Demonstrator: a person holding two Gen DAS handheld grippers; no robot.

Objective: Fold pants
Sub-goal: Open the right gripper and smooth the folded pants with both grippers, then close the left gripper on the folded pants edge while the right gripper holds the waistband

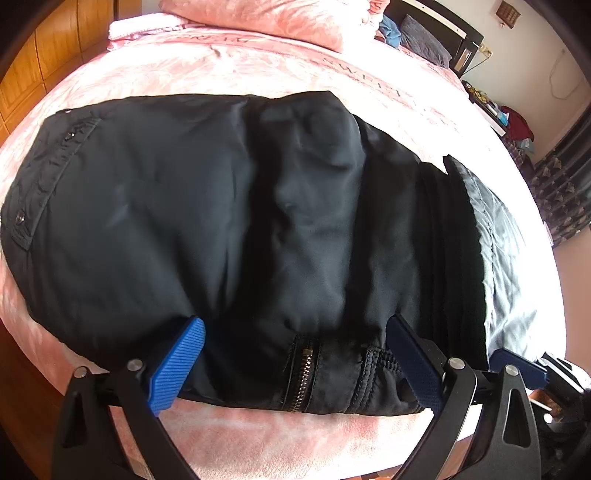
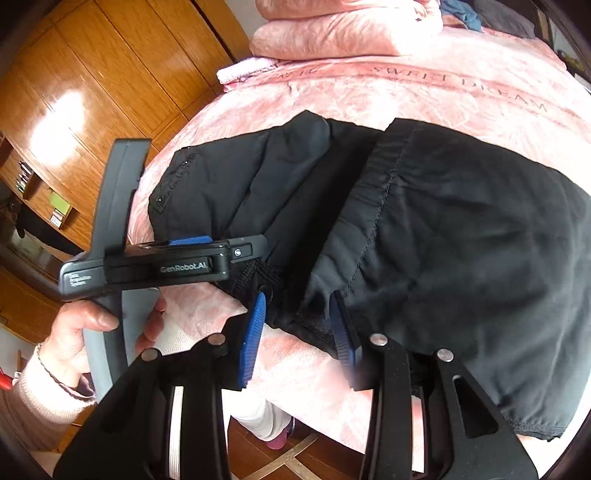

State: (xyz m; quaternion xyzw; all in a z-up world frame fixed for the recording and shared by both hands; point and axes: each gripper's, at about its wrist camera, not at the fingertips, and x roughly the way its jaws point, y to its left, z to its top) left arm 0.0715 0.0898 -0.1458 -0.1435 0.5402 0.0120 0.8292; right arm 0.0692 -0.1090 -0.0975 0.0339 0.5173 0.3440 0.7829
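Black pants lie folded in layers on the pink bedspread, with a zipper at the near edge. My left gripper is open, its blue fingers straddling the near edge by the zipper. In the right wrist view the pants show an elastic waistband seam. My right gripper is open with the pants' near edge between its blue fingers. The left gripper's body lies to the left, held by a hand.
Folded pink blankets sit at the far end of the bed. A wooden wardrobe stands to the left. A cluttered shelf and dark curtain are at the right. The bed's near edge drops to a wooden floor.
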